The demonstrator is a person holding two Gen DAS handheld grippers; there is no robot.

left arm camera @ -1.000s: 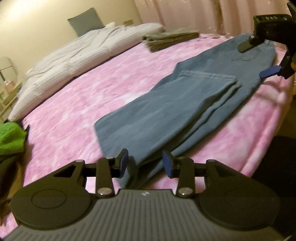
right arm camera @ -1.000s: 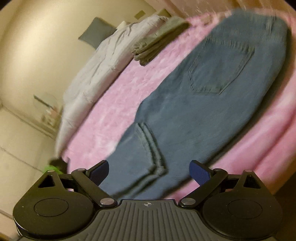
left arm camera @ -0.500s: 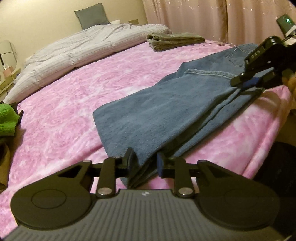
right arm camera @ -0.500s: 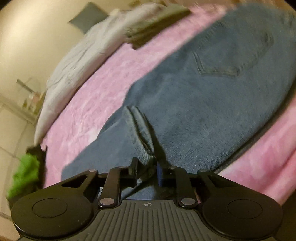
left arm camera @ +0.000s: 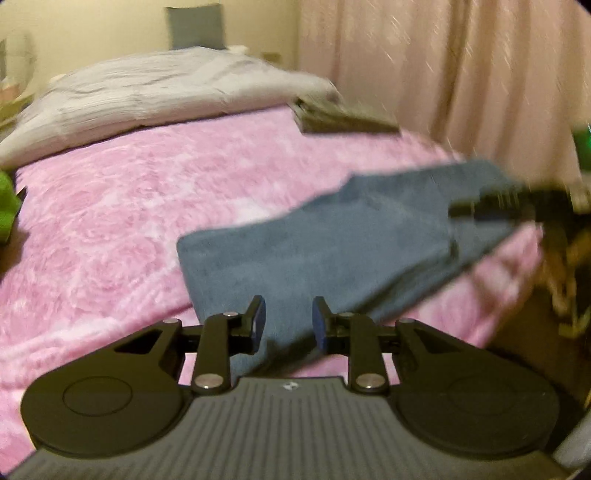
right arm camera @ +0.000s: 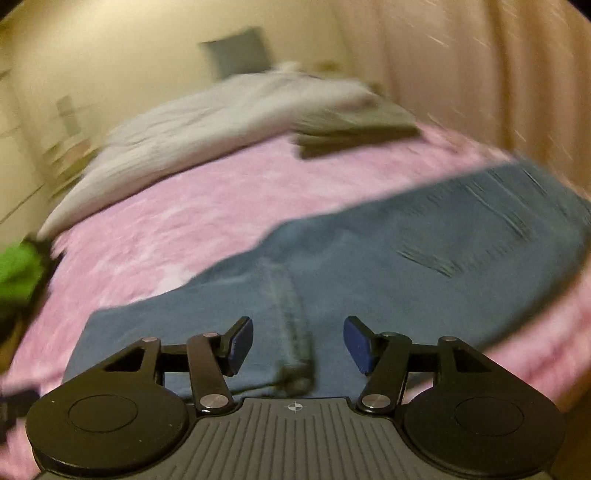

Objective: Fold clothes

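1. One pair of blue jeans (left arm camera: pixel 332 251) lay folded on the pink blanket (left arm camera: pixel 129 206), running from the lower centre of the left wrist view toward the right edge.
2. The left gripper (left arm camera: pixel 288 320) sat at the bottom centre, its two blue pads set narrowly apart and opening; denim showed between them, but the pads did not appear to press it.
3. The right gripper (right arm camera: pixel 298 341) stood with its two pads wider and opening, a hem seam of the jeans (right arm camera: pixel 369 258) between them, untouched.
4. In the left wrist view, the right gripper (left arm camera: pixel 491 208) appeared as a dark blurred shape at the right, over the jeans' far end.
5. One grey duvet (left arm camera: pixel 155 88) filled the upper left, with one grey pillow (left arm camera: pixel 195 26) above it.
6. One olive folded stack (left arm camera: pixel 343 120) lay at upper centre; blur hid how many pieces it held.
7. One green garment (left arm camera: pixel 7 203) sat at the left edge.
8. Curtains (left arm camera: pixel 443 74) hung at the upper right.
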